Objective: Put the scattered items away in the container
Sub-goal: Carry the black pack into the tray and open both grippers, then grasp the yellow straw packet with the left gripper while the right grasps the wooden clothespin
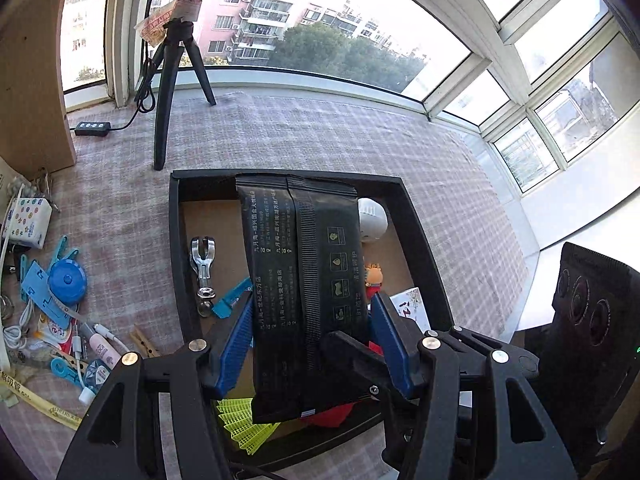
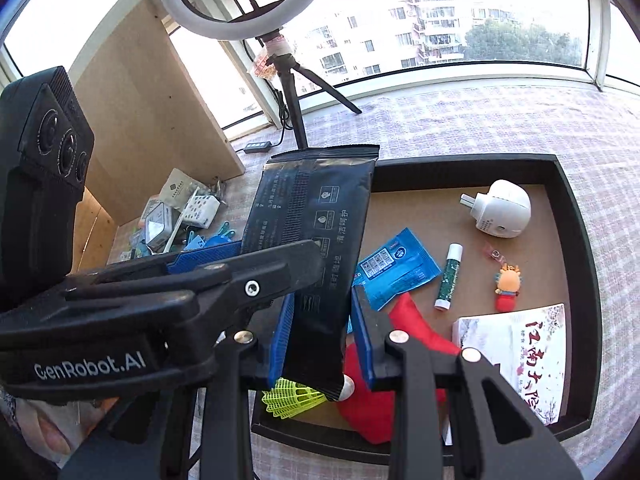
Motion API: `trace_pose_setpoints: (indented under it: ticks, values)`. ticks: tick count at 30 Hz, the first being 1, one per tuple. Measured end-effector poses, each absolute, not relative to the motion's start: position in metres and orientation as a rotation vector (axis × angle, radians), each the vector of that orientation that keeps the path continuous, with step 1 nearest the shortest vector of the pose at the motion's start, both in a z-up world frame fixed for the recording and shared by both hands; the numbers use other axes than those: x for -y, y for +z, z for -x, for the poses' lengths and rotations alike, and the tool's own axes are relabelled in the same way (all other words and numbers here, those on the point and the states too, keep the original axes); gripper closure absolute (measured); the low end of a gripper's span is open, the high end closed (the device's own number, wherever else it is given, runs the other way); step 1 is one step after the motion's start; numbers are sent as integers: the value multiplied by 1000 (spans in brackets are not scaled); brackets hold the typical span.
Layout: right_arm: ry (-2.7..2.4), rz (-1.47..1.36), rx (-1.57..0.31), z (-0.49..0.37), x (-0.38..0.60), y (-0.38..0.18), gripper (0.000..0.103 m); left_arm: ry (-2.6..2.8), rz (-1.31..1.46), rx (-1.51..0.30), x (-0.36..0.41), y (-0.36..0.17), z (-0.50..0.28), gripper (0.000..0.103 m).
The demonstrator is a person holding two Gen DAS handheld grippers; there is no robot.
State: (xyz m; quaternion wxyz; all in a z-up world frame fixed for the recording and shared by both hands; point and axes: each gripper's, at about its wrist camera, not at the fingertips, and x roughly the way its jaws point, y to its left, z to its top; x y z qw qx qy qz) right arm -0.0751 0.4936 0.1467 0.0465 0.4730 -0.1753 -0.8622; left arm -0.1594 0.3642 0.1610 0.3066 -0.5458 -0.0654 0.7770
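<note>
A black wet-wipe packet [image 1: 304, 280] hangs above the black tray [image 1: 420, 232]. My left gripper [image 1: 312, 312] has its blue pads on both sides of the packet's width. My right gripper [image 2: 320, 304] is shut on the same packet [image 2: 312, 224] near its lower end; its finger crosses the left view from the right. In the tray lie a white plug adapter [image 2: 500, 208], a blue sachet [image 2: 396, 268], a lip balm [image 2: 450, 276], a cartoon keychain [image 2: 507, 286], a booklet [image 2: 528, 344], a red cloth [image 2: 384, 368], a yellow mesh piece [image 2: 292, 398] and a metal tool [image 1: 202, 264].
Scattered items lie left of the tray: blue tape measure [image 1: 66, 282], blue clips, tissue pack [image 1: 28, 222], wooden peg [image 1: 143, 340], small tubes, cables. A ring-light tripod [image 1: 176, 92] stands behind the tray. A wooden panel [image 2: 152, 100] stands at the left. Windows run along the back.
</note>
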Motion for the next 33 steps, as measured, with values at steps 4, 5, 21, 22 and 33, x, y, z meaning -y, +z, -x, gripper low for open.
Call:
trace_pose_setpoints:
  ticks: [4, 5, 21, 22, 33]
  values:
    - [-2709, -1451, 538, 74, -508, 151, 72, 2128, 1406, 76, -373, 166, 158, 49]
    - [-2730, -1455, 538, 75, -511, 151, 71, 2142, 1392, 61, -373, 168, 157, 49]
    - [-2723, -1431, 484, 80, -495, 154, 55, 2237, 1382, 85, -315, 174, 156, 49]
    - [-2718, -1429, 474, 81, -491, 153, 55, 2246, 1394, 98, -305, 173, 157, 49]
    - [-2548, -1414, 338, 92, -419, 139, 55, 2436, 1555, 319, -143, 143, 147, 49]
